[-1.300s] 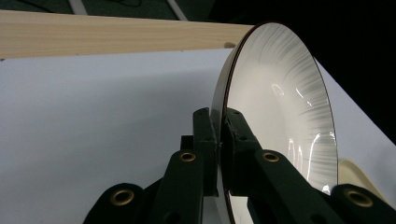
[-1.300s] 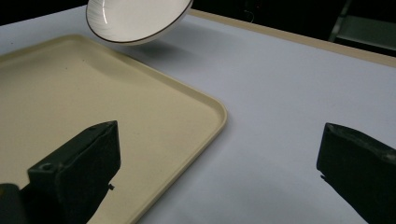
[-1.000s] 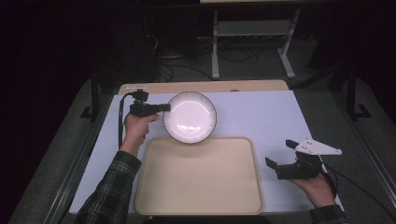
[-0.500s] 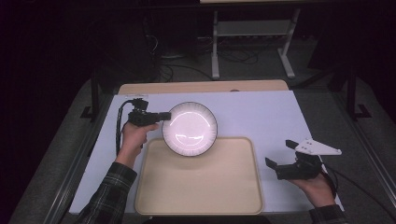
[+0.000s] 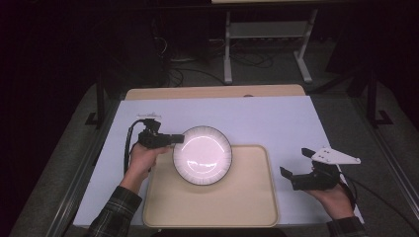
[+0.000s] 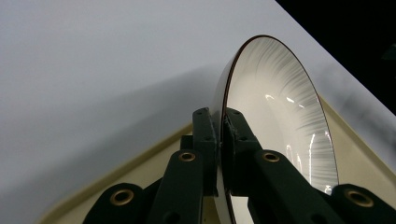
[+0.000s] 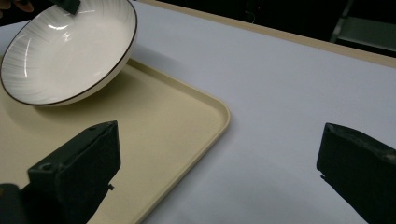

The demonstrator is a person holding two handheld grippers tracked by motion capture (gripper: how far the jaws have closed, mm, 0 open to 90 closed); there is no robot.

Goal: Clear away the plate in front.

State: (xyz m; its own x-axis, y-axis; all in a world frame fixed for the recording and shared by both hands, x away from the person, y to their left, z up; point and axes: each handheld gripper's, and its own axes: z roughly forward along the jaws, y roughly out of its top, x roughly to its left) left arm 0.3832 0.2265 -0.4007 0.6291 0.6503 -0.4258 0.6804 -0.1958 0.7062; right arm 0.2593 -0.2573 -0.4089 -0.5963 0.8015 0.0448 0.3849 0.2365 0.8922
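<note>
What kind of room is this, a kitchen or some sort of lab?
Probably a lab or recording workspace, not a kitchen. A white-covered table stands in a dark room, with cables and a white metal stand on the floor behind, and a person works a round white dark-rimmed plate with hand-held black grippers.

A white-topped table (image 5: pixel 276 118) is sitting in dim light, its tan wooden edge (image 5: pixel 212 92) showing at the far side; beyond that table, a pale metal stand (image 5: pixel 267 44) is standing near tangled floor cables (image 5: pixel 183 74).
</note>
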